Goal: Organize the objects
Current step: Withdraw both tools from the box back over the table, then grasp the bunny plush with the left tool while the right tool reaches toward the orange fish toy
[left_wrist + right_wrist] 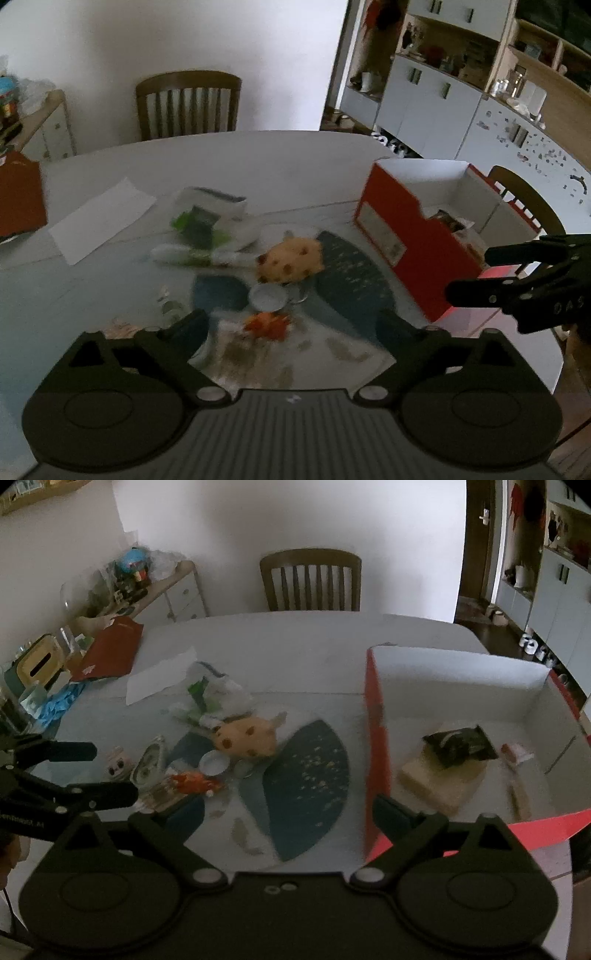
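Far left on the table [295, 638], only the right wrist view shows a yellow tissue box [37, 662], blue gloves [59, 701] and a red folder [110, 650]; the left wrist view catches just the folder's edge. A white paper sheet [101, 219] lies right of it in both views. The left gripper [291, 328] hangs above the clutter, fingers spread apart, nothing between them; the right wrist view sees it from the side at the left edge, likewise parted. Below it sit a small white cup [267, 297], an orange toy [267, 325] and a yellow spotted plush [290, 264], resting partly on a dark teal fan-shaped mat [306, 786]. A little white figurine [118, 762] shows only in the right wrist view. At right stands the red box [375, 746], open-topped. The right gripper [291, 812] hovers near its near-left corner, fingers wide, empty. Only this view looks into the box: a tan block [439, 779] with a dark packet [460, 744] on top.
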`<state>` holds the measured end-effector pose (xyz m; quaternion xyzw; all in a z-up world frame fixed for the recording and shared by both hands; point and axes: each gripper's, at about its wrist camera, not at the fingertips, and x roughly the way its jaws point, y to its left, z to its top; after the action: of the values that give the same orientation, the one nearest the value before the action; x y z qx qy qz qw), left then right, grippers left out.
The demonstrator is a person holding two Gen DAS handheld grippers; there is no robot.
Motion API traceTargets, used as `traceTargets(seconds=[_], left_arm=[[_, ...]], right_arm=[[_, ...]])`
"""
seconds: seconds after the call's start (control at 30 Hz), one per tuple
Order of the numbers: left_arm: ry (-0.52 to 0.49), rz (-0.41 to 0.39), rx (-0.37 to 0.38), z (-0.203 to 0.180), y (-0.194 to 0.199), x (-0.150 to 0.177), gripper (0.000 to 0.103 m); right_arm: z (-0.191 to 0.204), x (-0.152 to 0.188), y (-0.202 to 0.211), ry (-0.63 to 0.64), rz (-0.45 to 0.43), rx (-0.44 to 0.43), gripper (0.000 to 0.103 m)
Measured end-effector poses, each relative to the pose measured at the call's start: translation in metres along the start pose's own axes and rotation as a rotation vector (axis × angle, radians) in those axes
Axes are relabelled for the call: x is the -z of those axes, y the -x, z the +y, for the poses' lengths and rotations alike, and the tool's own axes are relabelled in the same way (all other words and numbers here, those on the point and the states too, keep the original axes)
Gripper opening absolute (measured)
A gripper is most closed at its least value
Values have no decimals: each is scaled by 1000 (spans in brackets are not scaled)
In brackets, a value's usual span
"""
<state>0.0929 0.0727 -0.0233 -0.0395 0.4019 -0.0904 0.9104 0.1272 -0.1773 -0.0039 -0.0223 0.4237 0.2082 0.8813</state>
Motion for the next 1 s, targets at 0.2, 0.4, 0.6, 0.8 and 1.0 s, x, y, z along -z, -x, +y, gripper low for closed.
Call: traceTargets(seconds=[0.2, 0.4, 0.6, 0.8, 1.0], left_arm=[[29, 7, -30, 33, 3, 18, 102], [31, 16, -77, 68, -2, 34, 102], [48, 42, -99, 99, -13, 42, 102], [38, 51, -119, 117, -27, 44, 102], [3, 67, -130, 126, -44, 46, 102]], right_arm=[[27, 3, -13, 5, 31, -5, 97], [56, 6, -30, 20, 64, -13, 97], [77, 5, -49, 60, 85, 0, 97], [85, 0, -75, 114, 104, 12, 97], [85, -3, -100, 102, 126, 1, 95]])
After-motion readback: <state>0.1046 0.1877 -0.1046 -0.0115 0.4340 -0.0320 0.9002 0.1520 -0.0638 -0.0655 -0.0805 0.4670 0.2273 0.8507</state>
